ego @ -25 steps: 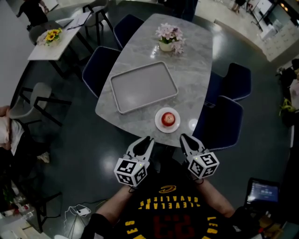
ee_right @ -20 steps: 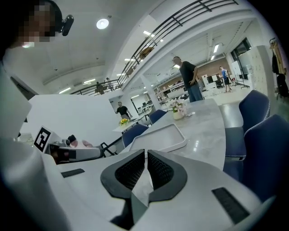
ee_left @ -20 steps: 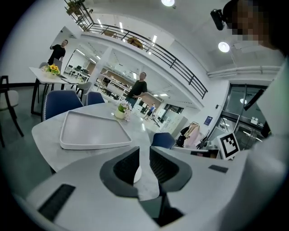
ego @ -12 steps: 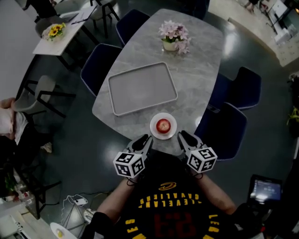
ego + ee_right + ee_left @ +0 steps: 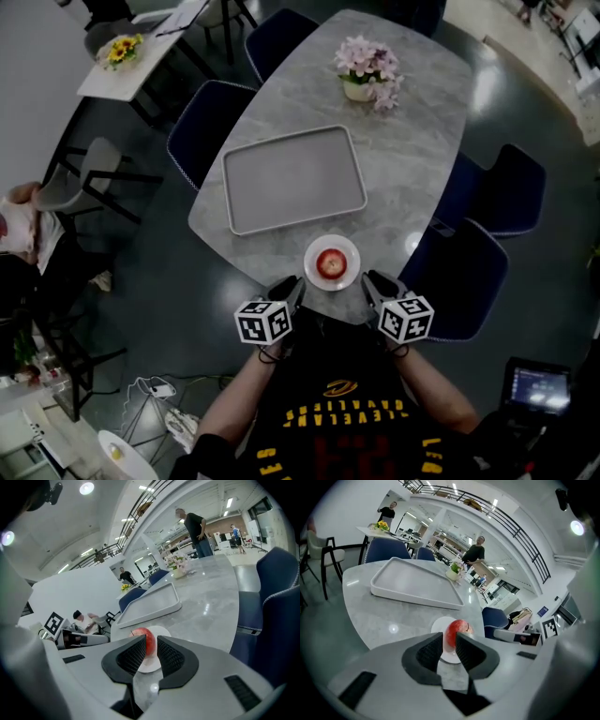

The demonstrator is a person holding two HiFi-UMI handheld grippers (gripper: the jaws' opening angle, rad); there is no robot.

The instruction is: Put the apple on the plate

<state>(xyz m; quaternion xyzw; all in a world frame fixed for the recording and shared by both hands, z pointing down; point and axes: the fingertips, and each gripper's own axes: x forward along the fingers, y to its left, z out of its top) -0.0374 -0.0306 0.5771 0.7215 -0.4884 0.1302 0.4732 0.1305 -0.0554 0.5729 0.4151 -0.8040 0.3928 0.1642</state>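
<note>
A red apple [image 5: 330,263] sits on a small white plate [image 5: 314,276] near the front edge of the grey marble table [image 5: 412,159]. My left gripper [image 5: 292,283] is just left of the plate at the table's rim, and my right gripper [image 5: 371,279] is just right of it. Both are shut with nothing in them. In the left gripper view the apple [image 5: 455,631] on the plate [image 5: 438,624] shows beyond the left gripper [image 5: 449,644]. The right gripper view shows the apple [image 5: 147,638] and plate [image 5: 162,631] past the right gripper [image 5: 151,649].
A large empty grey tray [image 5: 293,178] lies behind the plate. A pot of pink flowers [image 5: 368,70] stands at the table's far end. Dark blue chairs [image 5: 469,272] surround the table. People stand in the background of both gripper views.
Both grippers have come closer to the table edge and now flank the plate. The apple has stayed on the plate. The head view has shifted slightly.
</note>
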